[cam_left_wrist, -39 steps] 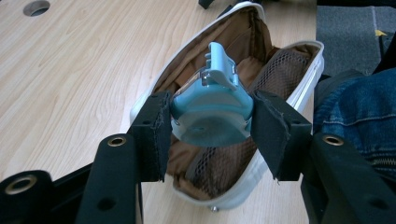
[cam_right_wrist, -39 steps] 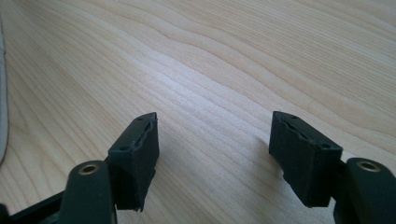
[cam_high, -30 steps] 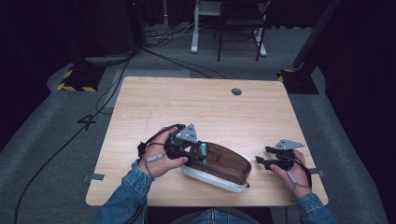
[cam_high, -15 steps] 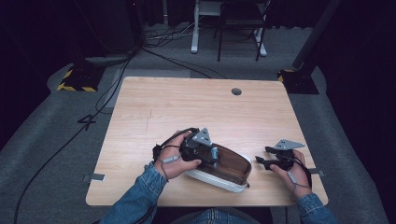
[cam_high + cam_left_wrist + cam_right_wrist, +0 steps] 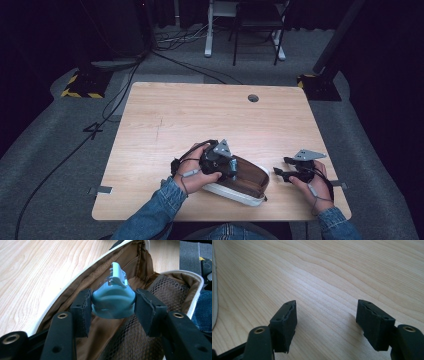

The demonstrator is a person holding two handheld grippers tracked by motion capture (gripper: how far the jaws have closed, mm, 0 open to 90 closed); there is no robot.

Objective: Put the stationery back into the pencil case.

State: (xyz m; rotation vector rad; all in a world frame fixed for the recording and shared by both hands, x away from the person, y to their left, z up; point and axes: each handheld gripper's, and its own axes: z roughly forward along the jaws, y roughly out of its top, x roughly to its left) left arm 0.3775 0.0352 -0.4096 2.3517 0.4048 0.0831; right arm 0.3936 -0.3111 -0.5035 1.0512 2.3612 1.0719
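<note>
A light blue hair claw clip (image 5: 113, 298) is pinched between the two black pads of my left gripper (image 5: 112, 307), which is shut on it. The clip hangs just over the brown lining and mesh pocket of an open white-edged pouch (image 5: 75, 293). From above, that pouch (image 5: 245, 186) lies near the table's front edge with my left gripper (image 5: 231, 167) over its left half. My right gripper (image 5: 280, 172) rests to the right of the pouch, held by a hand. Its jaws (image 5: 325, 322) stand wide open over bare wood with nothing between them.
The wooden table (image 5: 200, 120) has a small round cable hole (image 5: 253, 98) at the back. The pouch's white edge (image 5: 214, 290) shows at the left of the right gripper view. Dark floor, cables and a chair base lie beyond the table.
My left gripper has moved right and down with the blue clip, from the pouch's left end to over its open inside. The right gripper has stayed put.
</note>
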